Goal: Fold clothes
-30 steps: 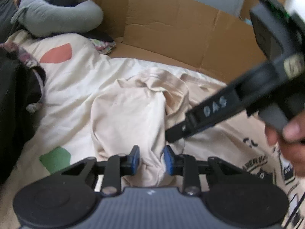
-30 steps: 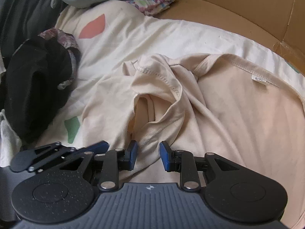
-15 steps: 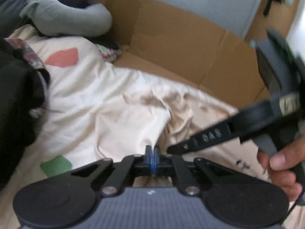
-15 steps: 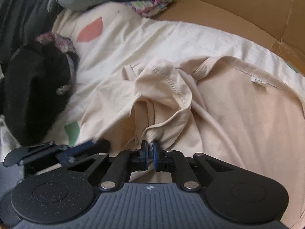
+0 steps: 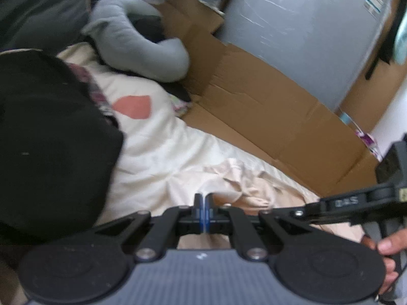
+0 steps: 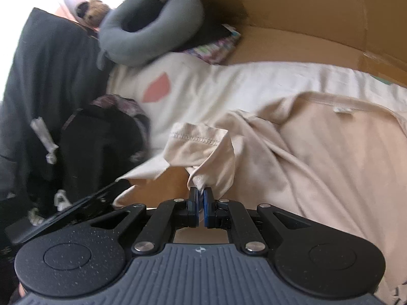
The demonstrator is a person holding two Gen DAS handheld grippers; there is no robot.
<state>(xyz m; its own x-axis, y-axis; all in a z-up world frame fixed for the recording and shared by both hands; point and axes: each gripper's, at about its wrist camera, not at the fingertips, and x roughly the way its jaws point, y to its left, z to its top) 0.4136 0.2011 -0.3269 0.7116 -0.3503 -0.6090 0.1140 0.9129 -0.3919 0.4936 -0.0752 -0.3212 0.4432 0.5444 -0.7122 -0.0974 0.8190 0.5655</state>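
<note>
Both tools are pinched fully closed on the beige shirt (image 6: 330,152): my right tool (image 6: 200,200) grips a bunched fold by the sleeve with its stitched hem, and my left tool (image 5: 203,203) nips the same cloth just beside it, near my right hand (image 5: 389,261). I judge this the lift-and-spread step, the shirt's body lying crumpled on the cream bedsheet (image 6: 254,84). Next I must draw the cloth flat without it slipping, clear of the black clothes (image 6: 101,139) and grey pillow (image 6: 152,30) beyond.

I see a beige shirt (image 6: 318,152) on a cream sheet (image 6: 229,86) printed with coral (image 6: 157,89) patches, a grey neck pillow (image 6: 150,33), black clothing (image 5: 51,139), brown cardboard (image 5: 267,106), and blue-padded black grippers (image 6: 201,203).
</note>
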